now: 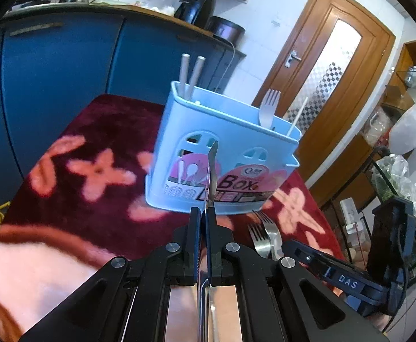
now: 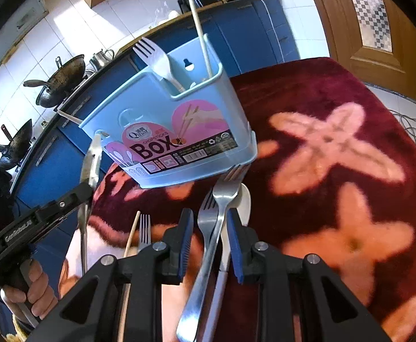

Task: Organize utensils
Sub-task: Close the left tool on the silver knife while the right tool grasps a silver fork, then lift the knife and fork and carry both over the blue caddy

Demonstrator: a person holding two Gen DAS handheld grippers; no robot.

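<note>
A: Where is the box?
B: The blue box [image 1: 225, 168] stands on the dark red flowered cloth [image 1: 99, 131]. All else I place against the box.

A: What does the left gripper have?
B: The left gripper [image 1: 203, 213] is closed tight on a metal knife [image 1: 211, 171], seen edge-on. Its blade points up at the front wall of the box, near the label.

A: And the right one?
B: The right gripper [image 2: 210, 225] is partly open. A steel fork [image 2: 222, 199] and a white spoon [image 2: 243, 199] lie between its fingers, just in front of the box. Whether the pads press on them, I cannot tell.

A: What is inside the box?
B: A pale fork [image 2: 158, 59] and a thin stick [image 2: 201, 37] stand in one end compartment; two grey handles [image 1: 191, 74] stand at the other end.

A: Anything else near it?
B: A second fork [image 2: 144, 228] and a wooden chopstick [image 2: 131, 236] lie on the cloth in front of the box.
</note>
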